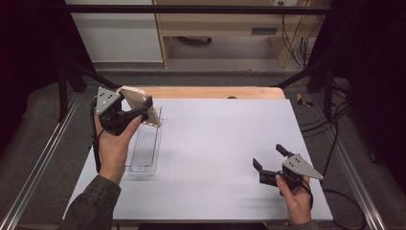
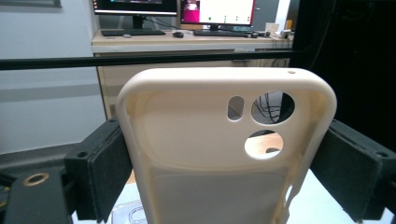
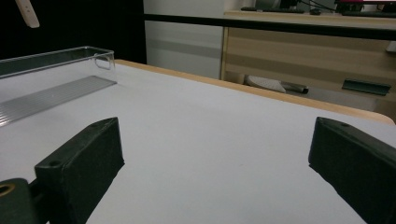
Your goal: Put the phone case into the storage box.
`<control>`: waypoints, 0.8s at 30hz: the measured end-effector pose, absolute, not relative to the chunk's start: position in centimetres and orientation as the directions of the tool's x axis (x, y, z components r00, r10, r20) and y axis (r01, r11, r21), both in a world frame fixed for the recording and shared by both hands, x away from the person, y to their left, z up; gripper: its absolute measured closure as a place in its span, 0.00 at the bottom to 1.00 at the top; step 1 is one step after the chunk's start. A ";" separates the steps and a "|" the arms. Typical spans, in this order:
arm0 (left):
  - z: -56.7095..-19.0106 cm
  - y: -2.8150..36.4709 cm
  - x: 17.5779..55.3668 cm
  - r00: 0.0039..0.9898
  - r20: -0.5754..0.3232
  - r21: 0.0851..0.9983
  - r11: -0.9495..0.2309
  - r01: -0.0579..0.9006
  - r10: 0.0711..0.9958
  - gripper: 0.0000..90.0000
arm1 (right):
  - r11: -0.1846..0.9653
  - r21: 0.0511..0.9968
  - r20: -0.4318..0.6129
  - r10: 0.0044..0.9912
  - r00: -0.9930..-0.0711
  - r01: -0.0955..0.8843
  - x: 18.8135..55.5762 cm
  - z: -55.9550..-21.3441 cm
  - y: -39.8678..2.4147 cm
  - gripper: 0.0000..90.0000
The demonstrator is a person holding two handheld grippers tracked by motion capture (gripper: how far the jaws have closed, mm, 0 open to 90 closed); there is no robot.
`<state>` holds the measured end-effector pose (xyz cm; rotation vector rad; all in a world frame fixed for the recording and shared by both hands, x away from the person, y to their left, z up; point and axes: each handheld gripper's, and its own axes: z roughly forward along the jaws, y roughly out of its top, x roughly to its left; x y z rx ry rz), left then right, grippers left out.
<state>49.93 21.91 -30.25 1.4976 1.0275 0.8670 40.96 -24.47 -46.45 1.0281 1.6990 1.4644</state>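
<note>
While my left tongs (image 1: 139, 108) are raised above the far left part of the tabletop (image 1: 215, 143), they clamp a cream phone case (image 1: 141, 104) between their two jaws, one pad pressed to each long edge. In the left gripper view the phone case (image 2: 224, 144) stands upright between the black pads, its hollow inner side facing the camera and its camera cut-outs near the top. The case hangs over the far end of a clear plastic tray (image 1: 143, 148) that lies flat on the tabletop just beside my left hand (image 1: 115, 143). My right tongs (image 1: 269, 158) sit low over the near right part of the tabletop, well apart from the case, with their jaws spread wide and nothing between them. From the right gripper view the tray (image 3: 56, 60) lies far off to the left.
</note>
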 end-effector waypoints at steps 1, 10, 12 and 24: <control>-30.3 21.9 50.1 0.358 -0.001 0.986 -0.058 0.155 0.934 0.12 | 0.066 0.988 0.008 0.881 -0.472 0.140 40.9 -46.5 -24.5 0.03; -30.8 22.1 52.2 0.323 0.029 0.982 -0.087 0.166 0.946 0.12 | 0.104 0.987 -0.033 0.881 -0.472 0.124 40.8 -46.8 -24.2 0.03; -30.9 22.2 52.7 0.315 0.023 0.982 -0.081 0.170 0.949 0.12 | 0.107 0.987 -0.038 0.881 -0.471 0.121 40.8 -46.8 -24.1 0.03; -31.7 22.8 55.4 0.278 0.038 0.980 -0.090 0.179 0.960 0.12 | 0.109 0.987 -0.044 0.890 -0.453 0.116 40.7 -46.9 -24.4 0.03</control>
